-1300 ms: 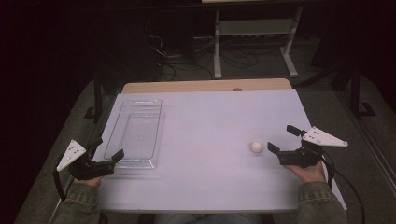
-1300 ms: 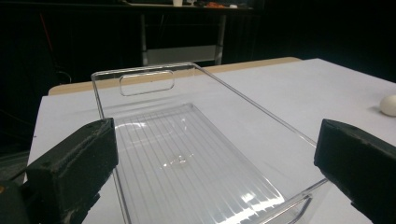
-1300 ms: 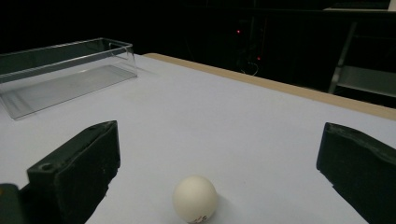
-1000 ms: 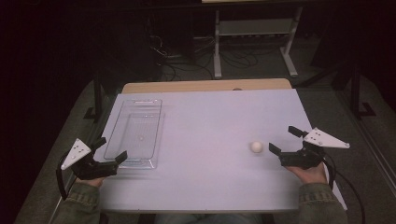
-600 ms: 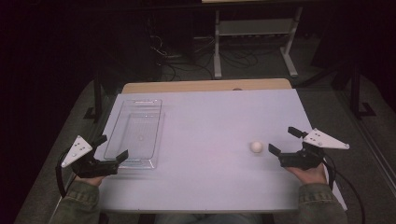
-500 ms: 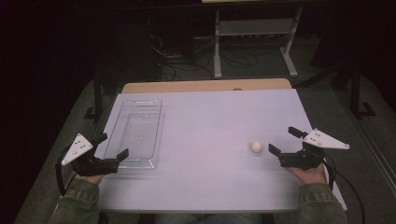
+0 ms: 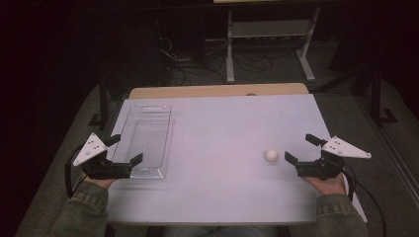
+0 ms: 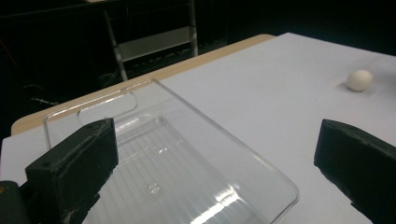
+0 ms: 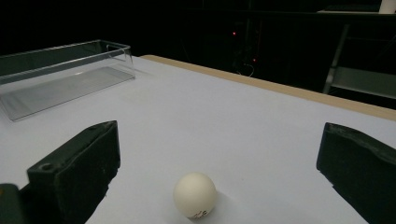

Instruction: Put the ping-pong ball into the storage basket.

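A small white ball (image 7: 271,155) lies on the white table, right of centre. My right gripper (image 7: 298,148) is open just right of it, jaws pointing left; in the right gripper view the ball (image 9: 195,194) sits low between the black jaws of the right gripper (image 9: 222,142), untouched. A clear plastic tray (image 7: 148,138), empty, lies lengthwise on the left. My left gripper (image 7: 126,149) is open at the tray's near end. In the left gripper view the left gripper (image 8: 219,172) frames the tray (image 8: 163,154), and the ball (image 8: 360,80) is far off.
The white table top (image 7: 222,128) has a bare wooden strip (image 7: 217,91) along its far edge. Beyond it stand a metal shelf frame (image 7: 269,34) and floor cables in the dark. The tray (image 9: 60,79) appears far left in the right gripper view.
My left gripper has crept forward and right, up to the tray's near end. The right gripper and the ball have hardly moved.
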`<state>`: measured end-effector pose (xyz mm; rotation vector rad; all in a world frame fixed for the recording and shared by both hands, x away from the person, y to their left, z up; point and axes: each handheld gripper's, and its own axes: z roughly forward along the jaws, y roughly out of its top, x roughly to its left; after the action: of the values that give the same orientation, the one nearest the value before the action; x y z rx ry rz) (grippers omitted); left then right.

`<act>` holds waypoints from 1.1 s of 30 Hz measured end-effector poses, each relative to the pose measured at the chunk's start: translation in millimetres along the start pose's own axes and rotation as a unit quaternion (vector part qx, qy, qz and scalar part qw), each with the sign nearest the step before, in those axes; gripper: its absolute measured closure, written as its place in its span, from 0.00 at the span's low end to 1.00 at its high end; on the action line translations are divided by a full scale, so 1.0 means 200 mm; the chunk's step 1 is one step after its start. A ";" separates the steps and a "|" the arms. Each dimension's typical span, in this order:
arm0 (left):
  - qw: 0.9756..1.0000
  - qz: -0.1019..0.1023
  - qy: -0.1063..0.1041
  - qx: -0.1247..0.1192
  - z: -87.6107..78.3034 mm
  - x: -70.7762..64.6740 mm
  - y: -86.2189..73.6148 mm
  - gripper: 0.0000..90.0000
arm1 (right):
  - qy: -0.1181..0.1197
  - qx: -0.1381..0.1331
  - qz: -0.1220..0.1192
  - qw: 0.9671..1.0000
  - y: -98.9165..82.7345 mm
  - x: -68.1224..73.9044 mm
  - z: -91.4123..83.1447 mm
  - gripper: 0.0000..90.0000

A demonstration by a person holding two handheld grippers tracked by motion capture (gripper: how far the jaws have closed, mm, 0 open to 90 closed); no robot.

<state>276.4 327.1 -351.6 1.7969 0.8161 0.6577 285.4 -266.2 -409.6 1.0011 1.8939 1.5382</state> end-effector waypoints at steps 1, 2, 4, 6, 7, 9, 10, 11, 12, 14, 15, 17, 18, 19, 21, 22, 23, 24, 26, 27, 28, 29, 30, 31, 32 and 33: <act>1.000 0.000 -0.002 -0.001 0.00 0.00 0.01 0.00 | 0.000 0.000 0.000 1.000 0.00 0.00 0.00 0.00; 1.000 0.001 -0.004 -0.001 0.01 0.00 0.02 0.00 | 0.000 0.000 0.000 1.000 0.00 0.00 0.00 0.00; 1.000 0.007 -0.006 0.000 0.01 -0.01 0.04 0.00 | 0.001 0.000 0.000 1.000 0.00 0.00 0.00 0.00; 1.000 0.014 -0.007 0.001 0.02 -0.01 0.06 0.00 | 0.001 -0.001 0.000 1.000 0.00 0.00 0.00 0.00; 1.000 0.014 -0.007 0.001 0.02 -0.01 0.06 0.00 | 0.001 -0.001 0.000 1.000 0.00 0.00 0.00 0.00; 1.000 0.020 -0.011 0.002 0.02 -0.02 0.08 0.00 | 0.001 -0.001 0.001 1.000 0.00 0.00 0.00 0.00; 1.000 0.020 -0.012 0.002 0.03 -0.02 0.09 0.00 | 0.000 -0.001 0.001 1.000 0.00 0.00 0.00 0.00; 1.000 0.023 -0.015 0.005 0.03 -0.02 0.10 0.00 | 0.000 -0.001 0.001 1.000 0.00 0.00 -0.01 0.00; 1.000 0.023 -0.015 0.005 0.03 -0.02 0.10 0.00 | 0.000 -0.001 0.001 1.000 0.00 0.00 -0.01 0.00; 0.999 0.027 -0.019 0.009 0.04 -0.02 0.12 0.00 | 0.000 -0.002 0.001 1.000 0.00 0.00 -0.01 0.00; 0.999 0.028 -0.028 0.011 0.05 -0.02 0.14 0.00 | 0.000 -0.001 0.002 1.000 0.00 0.00 0.00 0.00; 0.999 0.035 -0.036 0.015 0.06 -0.03 0.16 0.00 | -0.001 0.002 0.005 1.000 -0.01 -0.01 0.00 0.00; 0.998 0.040 -0.039 0.018 0.06 -0.03 0.18 0.00 | -0.001 0.002 0.005 1.000 -0.01 -0.01 0.00 0.00; 0.998 0.042 -0.043 0.019 0.07 -0.04 0.19 0.00 | -0.001 0.001 0.006 1.000 -0.01 -0.01 -0.01 0.00; 0.998 0.044 -0.044 0.020 0.07 -0.04 0.20 0.00 | -0.001 0.000 0.006 1.000 0.00 -0.01 -0.01 0.00; 0.998 0.048 -0.046 0.022 0.08 -0.04 0.21 0.00 | -0.001 0.000 0.006 1.000 0.00 -0.01 -0.01 0.00; 0.997 0.051 -0.049 0.024 0.09 -0.05 0.22 0.00 | 0.000 0.000 0.006 1.000 -0.01 -0.01 -0.01 0.00; 0.996 0.058 -0.054 0.027 0.10 -0.05 0.24 0.00 | 0.000 0.001 0.006 1.000 -0.01 -0.01 -0.01 0.00; 0.996 0.059 -0.056 0.028 0.11 -0.06 0.25 0.00 | 0.000 0.001 0.006 1.000 -0.01 -0.01 -0.01 0.00; 0.996 0.062 -0.058 0.030 0.12 -0.06 0.26 0.00 | 0.000 0.000 0.006 1.000 -0.01 -0.01 -0.01 0.00; 0.995 0.064 -0.063 0.032 0.13 -0.07 0.27 0.00 | 0.000 -0.001 0.007 1.000 0.00 -0.01 -0.01 0.00; 0.995 0.064 -0.063 0.032 0.13 -0.07 0.27 0.00 | 0.000 -0.001 0.007 1.000 0.00 -0.01 -0.01 0.00; 0.994 0.067 -0.073 0.034 0.15 -0.08 0.29 0.00 | 0.001 -0.001 0.007 1.000 0.00 -0.01 -0.01 0.00; 0.994 0.067 -0.073 0.034 0.15 -0.08 0.29 0.00 | 0.001 -0.001 0.007 1.000 0.00 -0.01 -0.01 0.00; 0.994 0.071 -0.080 0.037 0.16 -0.08 0.29 0.00 | 0.001 -0.001 0.007 1.000 0.00 -0.01 -0.01 0.00; 0.994 0.071 -0.080 0.037 0.16 -0.08 0.29 0.00 | 0.001 -0.001 0.007 1.000 0.00 -0.01 -0.01 0.00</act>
<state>303.9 280.0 -308.6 1.9613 0.6166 0.5724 284.7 -268.7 -410.1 1.0155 1.8901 1.5493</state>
